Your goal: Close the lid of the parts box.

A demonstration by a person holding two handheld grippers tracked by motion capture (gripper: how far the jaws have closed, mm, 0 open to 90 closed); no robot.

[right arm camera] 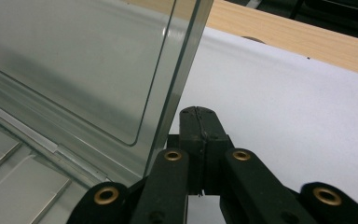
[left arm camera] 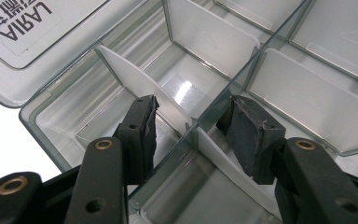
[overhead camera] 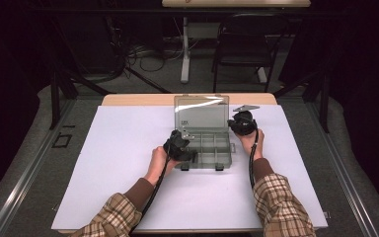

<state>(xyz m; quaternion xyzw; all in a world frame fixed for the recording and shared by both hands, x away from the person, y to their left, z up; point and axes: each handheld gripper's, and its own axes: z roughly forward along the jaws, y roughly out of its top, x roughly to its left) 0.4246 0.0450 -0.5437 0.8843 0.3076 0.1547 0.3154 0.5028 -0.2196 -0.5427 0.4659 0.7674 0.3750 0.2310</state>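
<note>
1. Straddling a clear partition wall inside the organiser box (left arm camera: pixel 177 88), the left gripper (left arm camera: pixel 191 135) has its jaws about half open, one pad on each side of the wall; neither pad seems to press on it, though the clear plastic makes contact hard to judge.
2. The right gripper (right arm camera: pixel 200 126) has its jaws fully closed on each other with nothing between them, and sits just beside the right edge of the raised lid (right arm camera: pixel 74 65); whether it touches that edge I cannot tell.
3. In the high view the left gripper (overhead camera: pixel 178 146) is at the box's near-left corner and the right gripper (overhead camera: pixel 242 123) at its far-right, by the upright lid (overhead camera: pixel 201 112).
4. The box (overhead camera: pixel 208 148) lies open in the middle of the white table sheet (overhead camera: pixel 128 163), its visible compartments bare.
</note>
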